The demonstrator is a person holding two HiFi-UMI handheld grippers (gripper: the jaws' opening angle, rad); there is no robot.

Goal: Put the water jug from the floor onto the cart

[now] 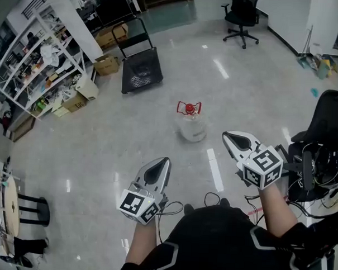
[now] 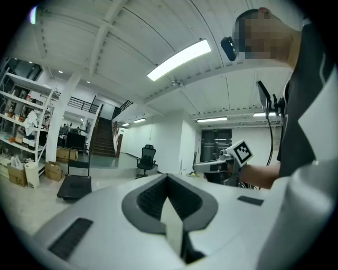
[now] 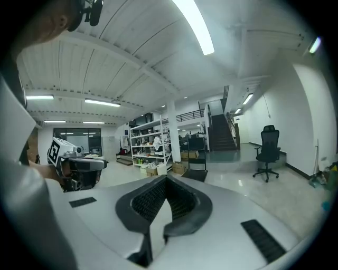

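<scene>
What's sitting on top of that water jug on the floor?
A red handled cap sits on top of the upright water jug. The jug's body is pale and cloudy, so whether there is water inside can't be made out.

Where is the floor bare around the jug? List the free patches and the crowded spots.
Bare floor lies all round the jug. It is widest between the jug and the cart, and on toward the office chair. Crowded: boxes by the shelves at left, and the chair with cables at right.
</scene>
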